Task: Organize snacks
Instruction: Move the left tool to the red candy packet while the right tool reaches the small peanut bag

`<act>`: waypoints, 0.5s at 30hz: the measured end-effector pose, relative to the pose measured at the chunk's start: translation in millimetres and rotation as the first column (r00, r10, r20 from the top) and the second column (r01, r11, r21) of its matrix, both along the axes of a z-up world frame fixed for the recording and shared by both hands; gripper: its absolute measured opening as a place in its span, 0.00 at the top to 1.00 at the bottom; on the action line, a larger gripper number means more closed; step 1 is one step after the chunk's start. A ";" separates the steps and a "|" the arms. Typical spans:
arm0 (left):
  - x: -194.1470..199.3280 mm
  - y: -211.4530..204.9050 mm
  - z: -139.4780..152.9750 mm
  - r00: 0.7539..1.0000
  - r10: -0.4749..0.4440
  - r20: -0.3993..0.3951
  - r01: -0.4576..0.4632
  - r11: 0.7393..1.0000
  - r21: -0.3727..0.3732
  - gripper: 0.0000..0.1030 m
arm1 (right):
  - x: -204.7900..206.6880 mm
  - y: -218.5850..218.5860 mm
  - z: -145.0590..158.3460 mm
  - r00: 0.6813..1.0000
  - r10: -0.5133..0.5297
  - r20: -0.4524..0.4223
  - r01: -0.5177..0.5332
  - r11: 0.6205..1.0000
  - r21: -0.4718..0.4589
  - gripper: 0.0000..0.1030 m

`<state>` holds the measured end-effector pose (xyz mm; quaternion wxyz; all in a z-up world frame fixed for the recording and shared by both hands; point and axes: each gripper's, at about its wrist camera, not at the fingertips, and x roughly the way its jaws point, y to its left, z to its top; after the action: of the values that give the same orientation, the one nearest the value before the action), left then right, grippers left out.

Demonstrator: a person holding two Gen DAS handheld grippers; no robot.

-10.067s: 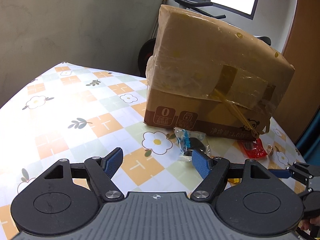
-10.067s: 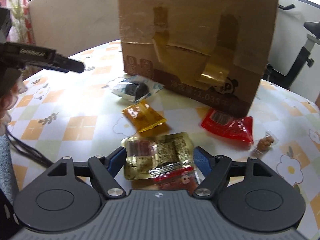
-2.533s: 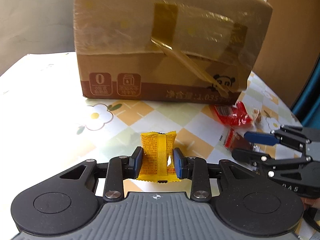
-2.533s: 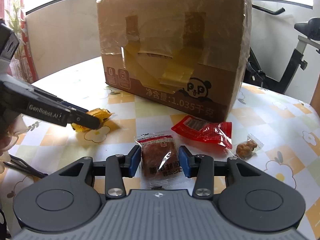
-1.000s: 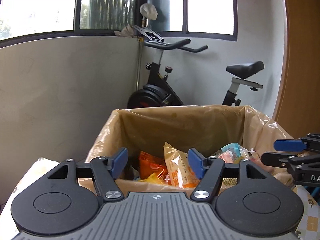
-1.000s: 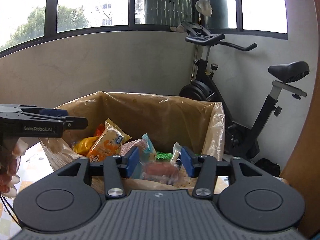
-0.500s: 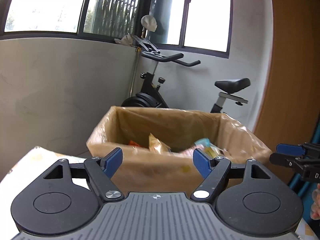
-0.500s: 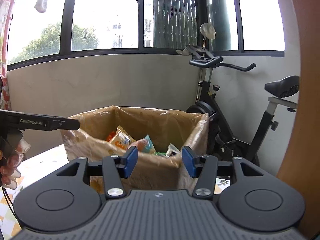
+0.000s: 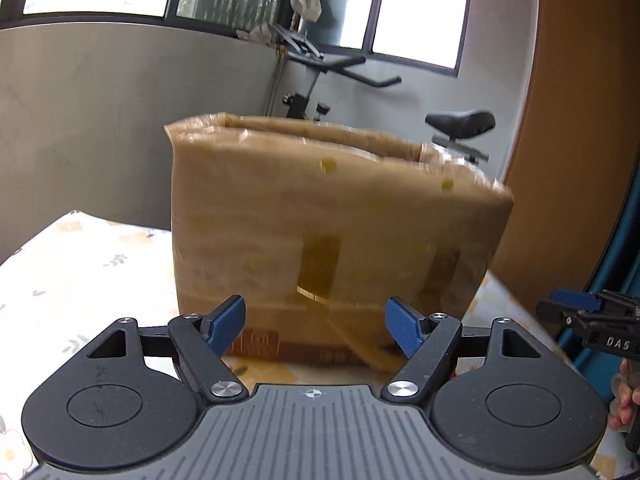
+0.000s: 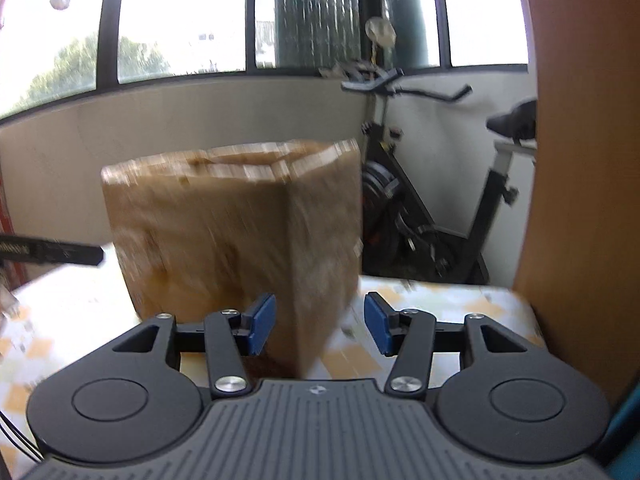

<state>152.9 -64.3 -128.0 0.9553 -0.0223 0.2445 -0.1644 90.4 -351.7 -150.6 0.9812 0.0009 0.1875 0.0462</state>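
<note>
A taped brown cardboard box [image 9: 328, 236] stands on the patterned table [image 9: 88, 264]; it also shows, blurred, in the right wrist view [image 10: 236, 240]. Its inside is hidden from both views. My left gripper [image 9: 316, 322] is open and empty in front of the box's lower front face. My right gripper [image 10: 318, 324] is open and empty facing the box's right corner. The right gripper's fingers [image 9: 576, 306] show at the right edge of the left wrist view. The left gripper's finger [image 10: 52, 254] shows at the left of the right wrist view.
An exercise bike [image 10: 432, 208] stands behind the table by a grey wall [image 9: 80, 128]. A wooden panel [image 10: 580, 160] rises at the right. The table's right edge [image 10: 516, 300] lies close to that panel.
Both grippers let go of their snack packets over the box and have since dropped below its rim and pulled back. The box's contents are no longer visible.
</note>
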 end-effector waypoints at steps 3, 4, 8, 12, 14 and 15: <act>1.3 -4.6 -6.5 1.000 0.006 -0.014 -0.006 1.000 0.012 0.23 | -1.4 -10.7 -24.9 0.998 -0.015 -0.062 0.015 1.000 -0.006 0.49; 3.0 -6.1 -8.4 1.000 0.010 -0.021 -0.009 1.000 0.014 0.23 | -0.8 -13.2 -32.9 0.996 -0.017 -0.085 0.017 1.000 -0.011 0.49; 0.4 -14.1 -20.9 0.998 0.013 -0.059 -0.011 0.999 0.036 0.23 | 4.8 -21.6 -58.9 0.986 -0.016 -0.165 0.018 1.000 0.009 0.49; -2.9 -23.4 -31.9 0.995 0.013 -0.096 -0.007 0.998 0.064 0.23 | 18.1 -21.4 -70.6 0.981 0.002 -0.195 0.013 0.997 0.078 0.49; -3.5 -27.2 -35.6 0.994 0.010 -0.110 -0.002 0.997 0.074 0.23 | 28.2 -18.6 -74.1 0.978 0.011 -0.208 0.010 0.995 0.099 0.49; -3.7 -28.8 -36.5 0.993 0.008 -0.114 0.001 0.997 0.078 0.23 | 34.2 -16.6 -75.2 0.976 0.005 -0.216 0.016 0.995 0.098 0.49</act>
<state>149.3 -93.0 -164.6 0.9403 0.0051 0.3048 -0.1514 124.6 -368.3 -225.8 0.9538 0.0550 0.2906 0.0523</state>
